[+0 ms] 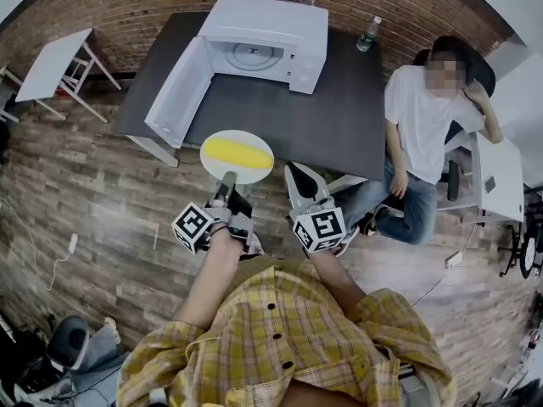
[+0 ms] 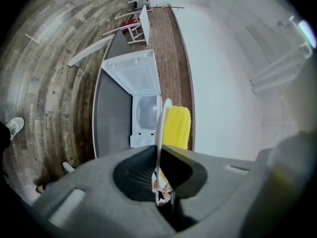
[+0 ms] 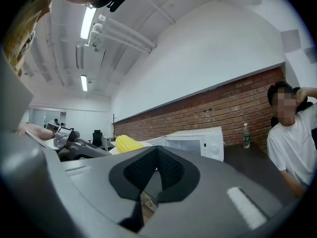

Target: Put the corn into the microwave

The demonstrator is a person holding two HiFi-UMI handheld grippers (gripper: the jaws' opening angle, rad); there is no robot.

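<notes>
While your left gripper (image 1: pixel 227 181) clamps the near rim of the plate (image 1: pixel 255 169), the corn (image 1: pixel 231 152) lies lengthwise on that plate, held in the air in front of the microwave (image 1: pixel 280 32) and not yet inside it. The microwave stands on the table (image 1: pixel 339 117) with its door (image 1: pixel 180 91) swung wide to its left, so the turntable (image 1: pixel 252 56) shows. In your left gripper view the plate sits edge-on between the pads. Your right gripper (image 1: pixel 297 181) hangs in front of the microwave too, just right of the plate, with its jaws together on nothing. A seated person (image 1: pixel 420 117) is right of the microwave. A bottle (image 1: pixel 366 34) stands beside the microwave's right rear.
</notes>
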